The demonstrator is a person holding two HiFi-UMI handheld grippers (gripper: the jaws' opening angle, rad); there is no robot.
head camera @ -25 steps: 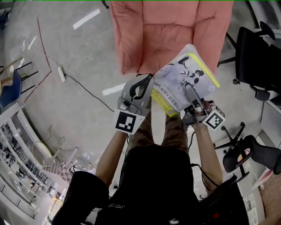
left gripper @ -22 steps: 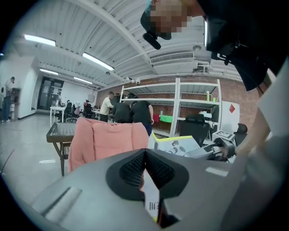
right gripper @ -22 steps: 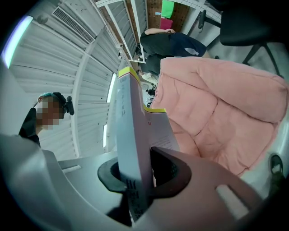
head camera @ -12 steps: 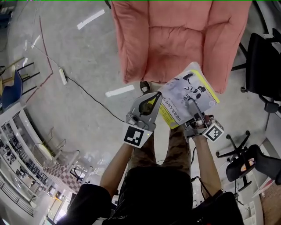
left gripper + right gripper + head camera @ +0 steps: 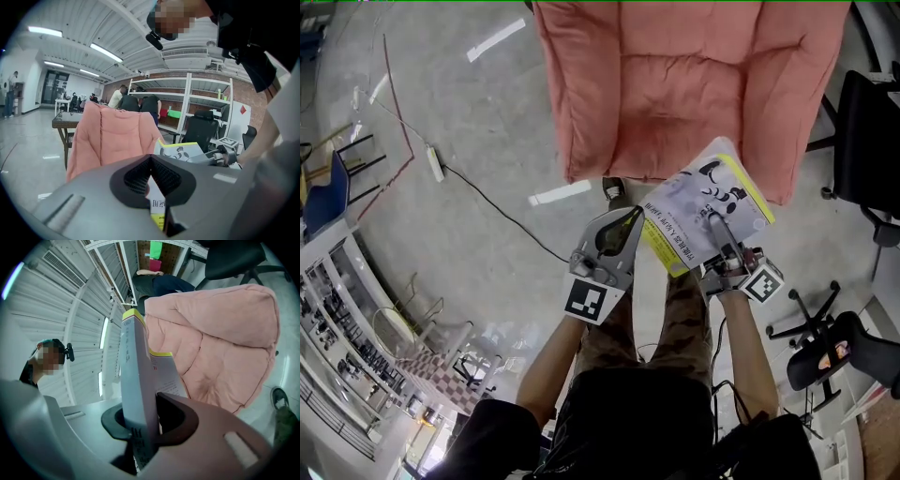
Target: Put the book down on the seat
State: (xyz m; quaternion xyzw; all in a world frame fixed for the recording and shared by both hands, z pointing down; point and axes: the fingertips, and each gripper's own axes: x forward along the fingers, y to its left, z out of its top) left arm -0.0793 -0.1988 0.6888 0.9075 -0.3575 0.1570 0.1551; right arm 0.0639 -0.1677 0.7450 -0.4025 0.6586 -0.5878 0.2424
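A white paperback book with a yellow band [image 5: 705, 208] hangs in the air between both tools, low over the front right corner of the pink padded armchair seat [image 5: 675, 112] and not yet on it. The left hand-held gripper [image 5: 634, 218] is pinched on the book's near left edge. The right hand-held gripper [image 5: 713, 225] is clamped on its near edge, jaws held partly apart by the pages. The book's long axis runs diagonally, from near left to far right. The seat lies ahead and to the left, so the move is likely forward and down. Nothing lies on the cushion. Black office chairs [image 5: 867, 141] stand to the right, clear of the path.
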